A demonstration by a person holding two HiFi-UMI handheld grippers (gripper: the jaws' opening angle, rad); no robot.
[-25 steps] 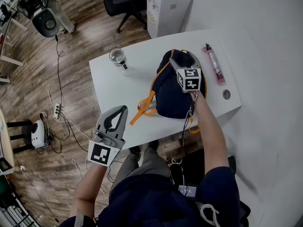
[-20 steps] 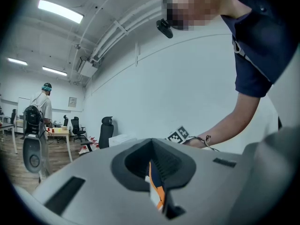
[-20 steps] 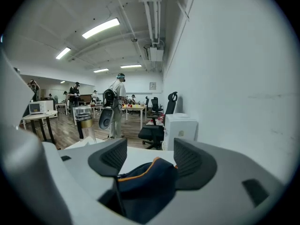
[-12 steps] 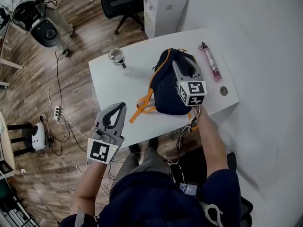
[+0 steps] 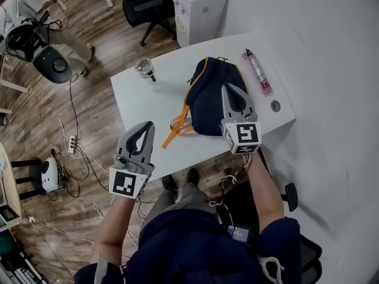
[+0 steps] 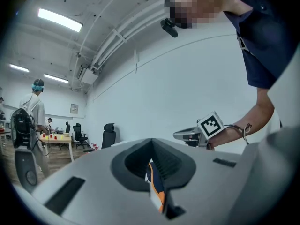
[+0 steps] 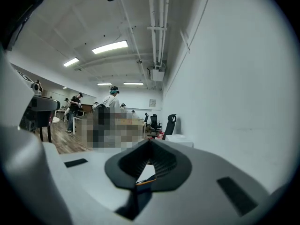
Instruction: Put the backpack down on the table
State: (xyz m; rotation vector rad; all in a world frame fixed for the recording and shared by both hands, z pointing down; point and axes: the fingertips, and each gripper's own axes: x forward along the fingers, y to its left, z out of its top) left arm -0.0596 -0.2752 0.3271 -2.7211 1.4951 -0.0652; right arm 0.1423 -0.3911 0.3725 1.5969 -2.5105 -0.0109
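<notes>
White table (image 5: 142, 108) under us carries the backpack (image 5: 207, 99), lying flat mid-surface. Over the backpack our right gripper (image 5: 227, 87) hangs clenched on nothing; left of the backpack our left gripper (image 5: 148, 125) is clenched empty too. The backpack's orange strap (image 5: 176, 129) trails toward the near edge: we could snag it and drag the backpack off. A glass (image 5: 144, 70) stands left of the backpack, a pink bottle (image 5: 256, 71) right, wood floor (image 5: 95, 129) beyond.

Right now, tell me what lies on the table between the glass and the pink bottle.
The dark backpack with orange trim lies between the glass and the pink bottle, seen in the head view.
</notes>
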